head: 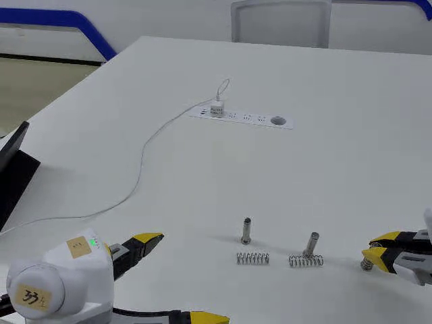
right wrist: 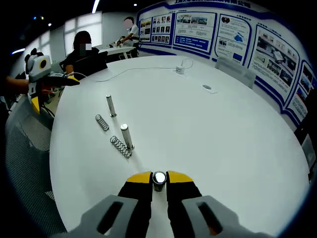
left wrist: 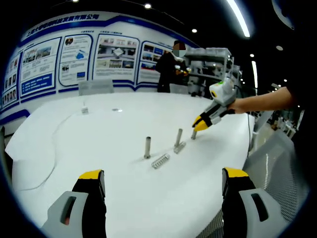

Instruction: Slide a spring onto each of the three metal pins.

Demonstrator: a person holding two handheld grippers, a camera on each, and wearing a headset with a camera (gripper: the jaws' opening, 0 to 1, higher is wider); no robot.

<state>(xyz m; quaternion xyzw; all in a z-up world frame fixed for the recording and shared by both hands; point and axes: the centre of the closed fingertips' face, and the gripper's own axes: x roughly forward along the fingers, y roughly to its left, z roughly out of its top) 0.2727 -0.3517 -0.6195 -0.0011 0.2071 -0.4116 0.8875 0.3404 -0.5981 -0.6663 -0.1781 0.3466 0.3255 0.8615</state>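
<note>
Two metal pins stand upright on the white table (head: 202, 169): one pin (head: 246, 230) with a spring (head: 252, 258) lying in front of it, and another pin (head: 311, 244) with a second spring (head: 306, 260) at its foot. My right gripper (head: 376, 251) is shut on a third pin (head: 366, 264) at the right edge; that pin's top (right wrist: 159, 179) shows between the jaws of the right gripper (right wrist: 158, 179). My left gripper (head: 177, 278) hovers open at the lower left, well short of the pins, and its jaws are wide apart around nothing (left wrist: 163, 176).
A power strip (head: 246, 117) with a white charger (head: 217, 108) and a trailing cable (head: 142, 162) lies at the middle of the table. A dark object (head: 13, 175) sits at the left edge and a chair (head: 280, 20) stands at the far side. People stand behind.
</note>
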